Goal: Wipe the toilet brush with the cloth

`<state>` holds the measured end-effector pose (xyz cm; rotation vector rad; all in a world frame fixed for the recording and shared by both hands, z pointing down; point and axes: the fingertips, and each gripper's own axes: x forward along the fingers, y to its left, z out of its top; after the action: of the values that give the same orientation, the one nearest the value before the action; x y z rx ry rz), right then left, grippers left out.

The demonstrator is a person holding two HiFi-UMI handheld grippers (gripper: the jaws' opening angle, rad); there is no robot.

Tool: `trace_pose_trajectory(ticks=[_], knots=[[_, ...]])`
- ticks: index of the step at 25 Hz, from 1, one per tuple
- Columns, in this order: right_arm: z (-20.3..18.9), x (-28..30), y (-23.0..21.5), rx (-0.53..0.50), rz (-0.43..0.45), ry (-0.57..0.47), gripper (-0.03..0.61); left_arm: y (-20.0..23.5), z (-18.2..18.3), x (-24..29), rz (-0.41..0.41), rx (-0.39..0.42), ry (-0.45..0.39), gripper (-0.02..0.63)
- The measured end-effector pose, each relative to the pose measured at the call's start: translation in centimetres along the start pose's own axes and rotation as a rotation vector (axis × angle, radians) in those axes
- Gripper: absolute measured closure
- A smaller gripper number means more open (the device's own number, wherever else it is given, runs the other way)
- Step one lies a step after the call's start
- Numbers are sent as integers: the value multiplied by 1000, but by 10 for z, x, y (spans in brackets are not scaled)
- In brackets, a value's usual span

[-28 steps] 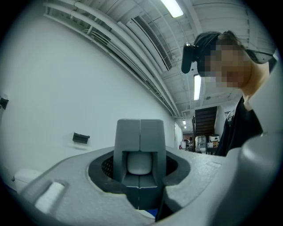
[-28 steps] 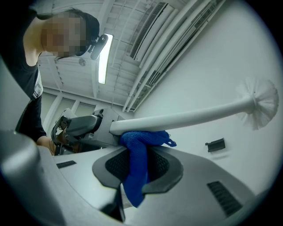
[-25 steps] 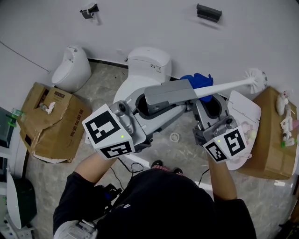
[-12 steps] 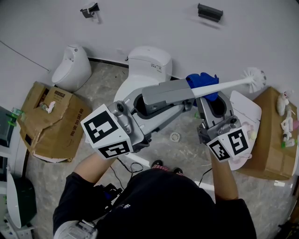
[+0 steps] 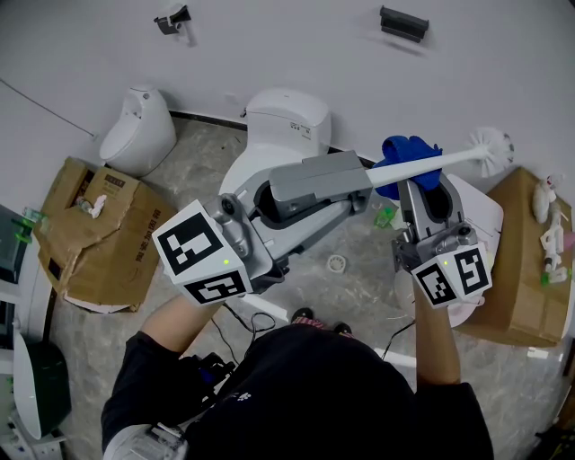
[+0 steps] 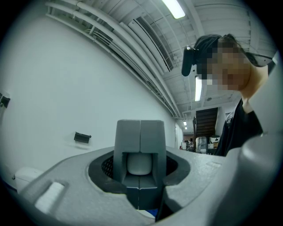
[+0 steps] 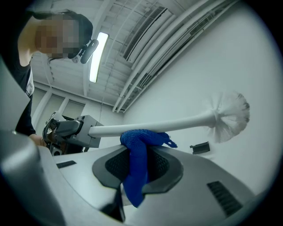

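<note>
Cloth (image 5: 409, 151) pinched in right gripper (image 5: 419, 184), bunched against toilet brush (image 5: 454, 159) shaft, upper right of frame; left gripper (image 5: 363, 183) clamped on its handle. Slide steadily toward bristles (image 5: 492, 148) (white head, far right), pressing cloth against shaft.

L gripper (image 6: 140, 132) w/ gray jaws clamped on white brush handle (image 6: 139, 162), white wall (image 6: 53, 88) behind, black bracket (image 6: 82, 137) on it, person (image 6: 239, 128) at frame-right, ceiling light (image 6: 173, 8) overhead

Black shirt (image 5: 296, 395); grey left gripper (image 5: 365, 184), right gripper (image 5: 420, 181) with black-and-white cubes (image 5: 203, 253).
</note>
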<state>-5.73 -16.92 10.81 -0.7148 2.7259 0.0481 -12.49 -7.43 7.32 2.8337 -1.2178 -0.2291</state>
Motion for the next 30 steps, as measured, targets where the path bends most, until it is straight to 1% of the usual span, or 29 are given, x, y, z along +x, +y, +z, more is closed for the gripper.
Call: trace_pose_trajectory(ticks=[9,16,22,26,30], knots=[[10,-13,-32,-17,-76,-17,500,0,1,0,4,4,-7,448],[15,-19,-44,-24,-108,-22,499,-1,2,0,0,4,-9,448],[19,-26,-59,-18,-152,-26,499,-1,2,0,-1,8,2,448],[20,-29,-66,-16,-168,-28,499,-1,1,0,0,13,7,448],[16,-33,-69,6,-182,-30,500,0,-3,-1,0,15,20,448]])
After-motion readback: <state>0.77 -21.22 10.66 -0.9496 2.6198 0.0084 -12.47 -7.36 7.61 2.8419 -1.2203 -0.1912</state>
